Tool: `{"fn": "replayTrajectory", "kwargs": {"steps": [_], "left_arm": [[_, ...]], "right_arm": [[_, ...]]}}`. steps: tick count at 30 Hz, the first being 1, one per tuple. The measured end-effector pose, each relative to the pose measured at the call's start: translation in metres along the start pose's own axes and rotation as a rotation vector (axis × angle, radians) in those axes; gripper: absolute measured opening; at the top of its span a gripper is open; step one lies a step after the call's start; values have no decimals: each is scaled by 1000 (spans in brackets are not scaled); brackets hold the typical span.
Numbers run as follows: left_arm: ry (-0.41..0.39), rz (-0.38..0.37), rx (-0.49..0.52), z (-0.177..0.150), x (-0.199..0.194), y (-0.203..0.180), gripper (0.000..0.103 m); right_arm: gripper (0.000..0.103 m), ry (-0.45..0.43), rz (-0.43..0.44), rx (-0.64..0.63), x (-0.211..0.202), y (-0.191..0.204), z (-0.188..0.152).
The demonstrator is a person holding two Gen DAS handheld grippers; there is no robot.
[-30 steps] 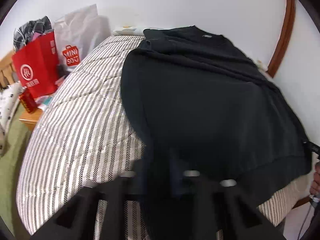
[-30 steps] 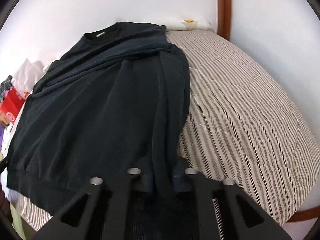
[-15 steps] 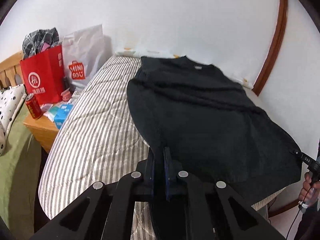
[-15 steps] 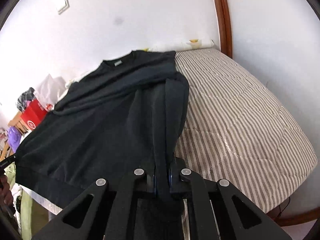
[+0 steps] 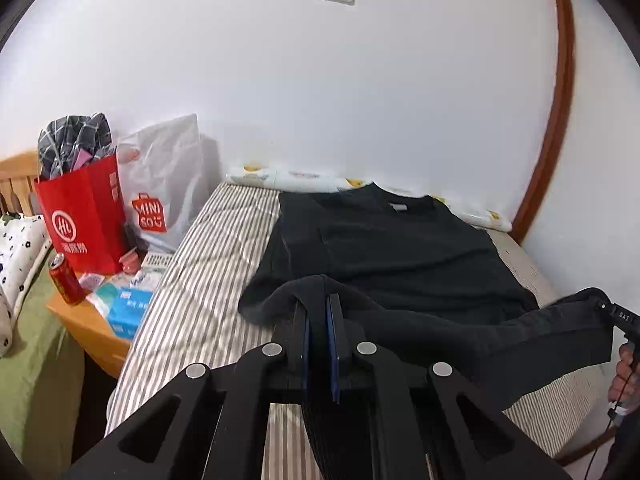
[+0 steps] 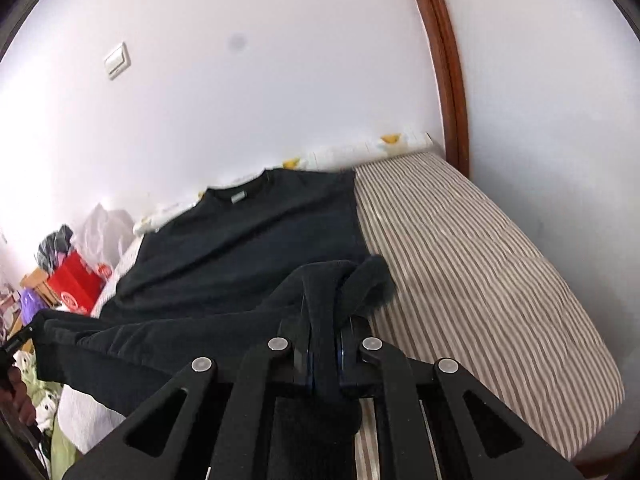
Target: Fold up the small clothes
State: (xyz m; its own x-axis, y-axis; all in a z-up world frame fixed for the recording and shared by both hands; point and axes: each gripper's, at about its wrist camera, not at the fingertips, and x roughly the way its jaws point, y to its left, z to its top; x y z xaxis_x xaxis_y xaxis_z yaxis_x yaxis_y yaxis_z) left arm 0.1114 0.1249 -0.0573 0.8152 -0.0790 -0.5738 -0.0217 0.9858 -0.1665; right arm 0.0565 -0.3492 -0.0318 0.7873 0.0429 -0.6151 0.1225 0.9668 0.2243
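Each gripper clamps one corner of the black shirt's [image 5: 400, 248] hem: left gripper [image 5: 319, 312] and right gripper [image 6: 324, 320] hold it lifted, the hem stretched crosswise between them. Beyond, the shirt's body lies flat on the striped bed [image 6: 460, 248], collar [image 5: 400, 202] farthest, by the wall. Red bag [image 5: 84, 224] stands well left, clear.

The T-shirt [image 5: 400, 248] lies on the bed [image 5: 216, 248], collar toward the wall at frame top. Two shopping bags [image 5: 120, 208] stand on the nightstand [image 5: 92, 320] at left.
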Motion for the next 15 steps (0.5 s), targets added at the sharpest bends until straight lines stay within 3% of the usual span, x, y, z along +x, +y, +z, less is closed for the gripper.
{"fn": "replayTrajectory", "kwargs": {"steps": [8, 15], "left_arm": [[-14, 69, -18, 53, 57, -1, 8], [16, 106, -20, 70, 113, 4, 8]], "right_arm": [[7, -11, 2, 6, 68, 4, 57], [7, 4, 15, 5, 133, 4, 81]]}}
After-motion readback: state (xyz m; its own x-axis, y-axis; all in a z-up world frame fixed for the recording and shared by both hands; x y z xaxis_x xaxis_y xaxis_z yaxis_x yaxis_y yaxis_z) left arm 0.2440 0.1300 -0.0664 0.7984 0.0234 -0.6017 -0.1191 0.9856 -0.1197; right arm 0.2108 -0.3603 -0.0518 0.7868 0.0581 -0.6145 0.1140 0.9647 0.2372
